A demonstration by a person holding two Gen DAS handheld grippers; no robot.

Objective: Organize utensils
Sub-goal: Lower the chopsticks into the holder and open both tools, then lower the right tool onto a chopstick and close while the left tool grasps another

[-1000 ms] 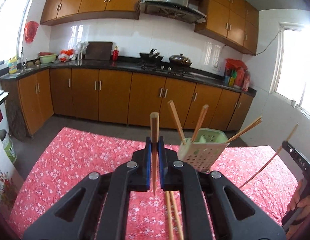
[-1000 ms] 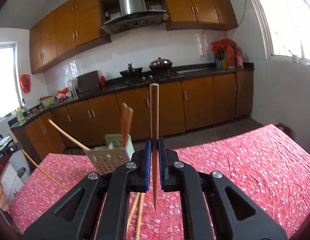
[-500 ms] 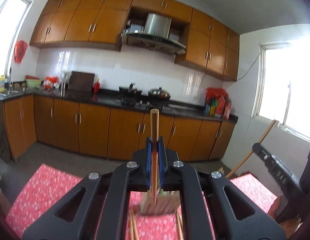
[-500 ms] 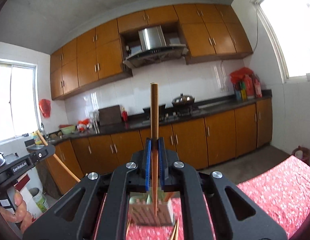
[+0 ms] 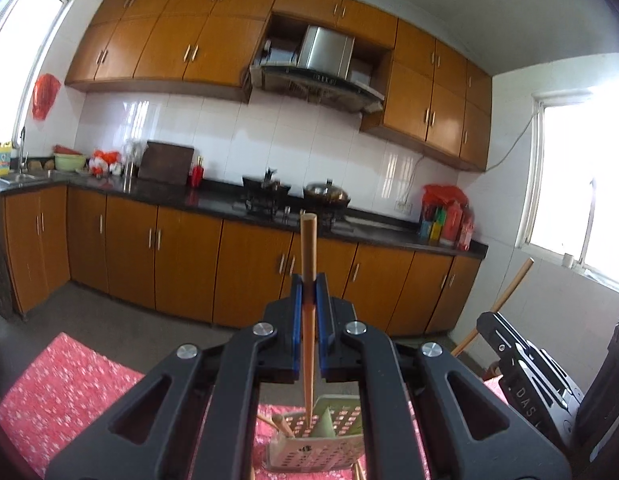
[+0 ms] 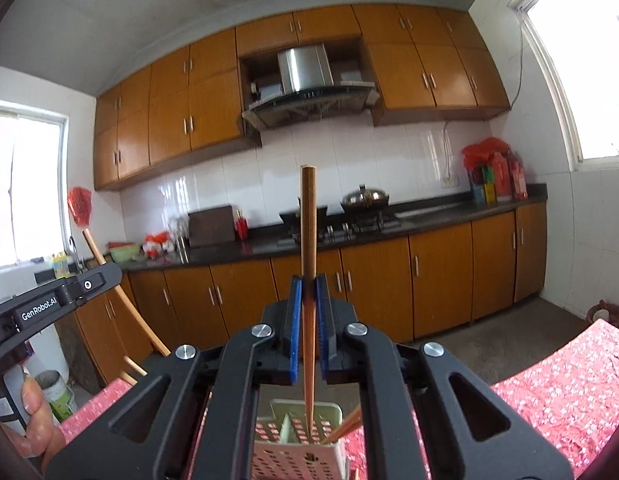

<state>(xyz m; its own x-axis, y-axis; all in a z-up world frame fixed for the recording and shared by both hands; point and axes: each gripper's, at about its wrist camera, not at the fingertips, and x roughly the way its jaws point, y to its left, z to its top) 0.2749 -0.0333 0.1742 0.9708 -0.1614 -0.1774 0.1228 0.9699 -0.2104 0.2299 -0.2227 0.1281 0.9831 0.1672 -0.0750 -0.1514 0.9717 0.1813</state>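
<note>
While a second ago the caddy (image 5: 317, 436) stood ahead | both chopsticks (image 5: 308, 300) now hang over it | left tongs (image 5: 308, 312), right tongs (image 6: 308, 312) clenched on chopsticks | insertion likely next

Wooden chopstick (image 5: 308, 312) upright, tip over pale perforated holder (image 5: 321, 440) on table.

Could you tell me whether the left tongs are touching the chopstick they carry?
Touching: the left wrist view shows the left tongs clamped with both blue pads against the upright chopstick.
</note>
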